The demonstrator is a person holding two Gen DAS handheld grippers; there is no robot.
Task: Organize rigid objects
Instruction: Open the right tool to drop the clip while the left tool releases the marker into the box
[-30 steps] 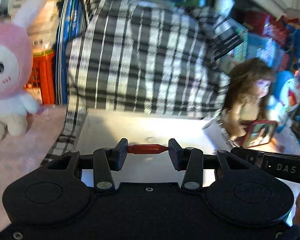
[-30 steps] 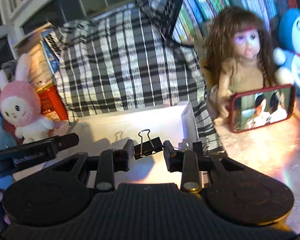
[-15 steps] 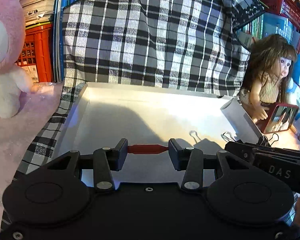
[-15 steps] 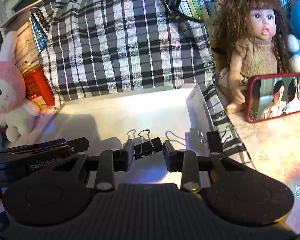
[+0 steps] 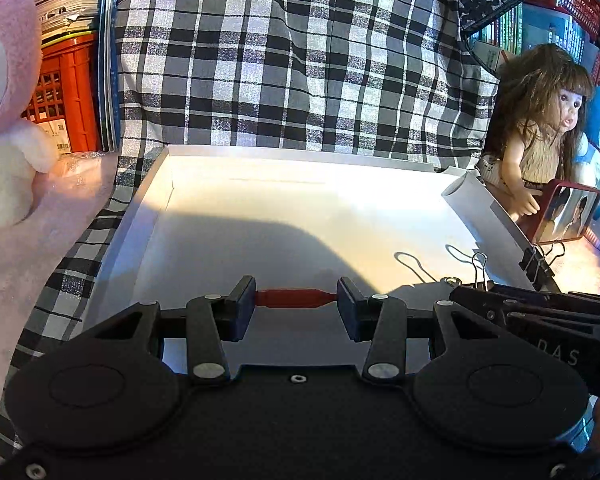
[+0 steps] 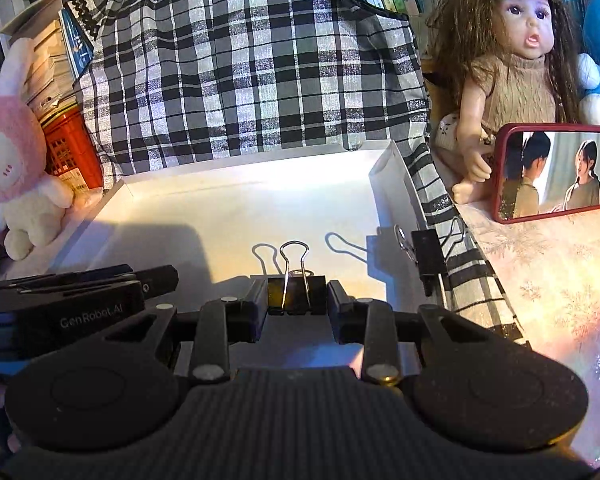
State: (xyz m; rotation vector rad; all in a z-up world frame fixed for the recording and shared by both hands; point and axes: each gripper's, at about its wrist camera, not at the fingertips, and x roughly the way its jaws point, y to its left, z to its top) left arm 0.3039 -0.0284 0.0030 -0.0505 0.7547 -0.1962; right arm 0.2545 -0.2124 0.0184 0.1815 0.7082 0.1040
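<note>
Gripping a slim red bar (image 5: pixel 295 298) end to end, the left gripper (image 5: pixel 296 304) hangs over the near part of the white tray (image 5: pixel 152 200), bar level between the pads. Right gripper (image 6: pixel 297 300) is clamped on a black binder clip (image 6: pixel 296 294), wire handles up, also over the tray's near edge. A second binder clip (image 6: pixel 429 258) is clipped on the tray's right wall, beside the plaid cloth (image 6: pixel 252 64); doll (image 6: pixel 515 64) and phone (image 6: pixel 555 172) sit right of it.
</note>
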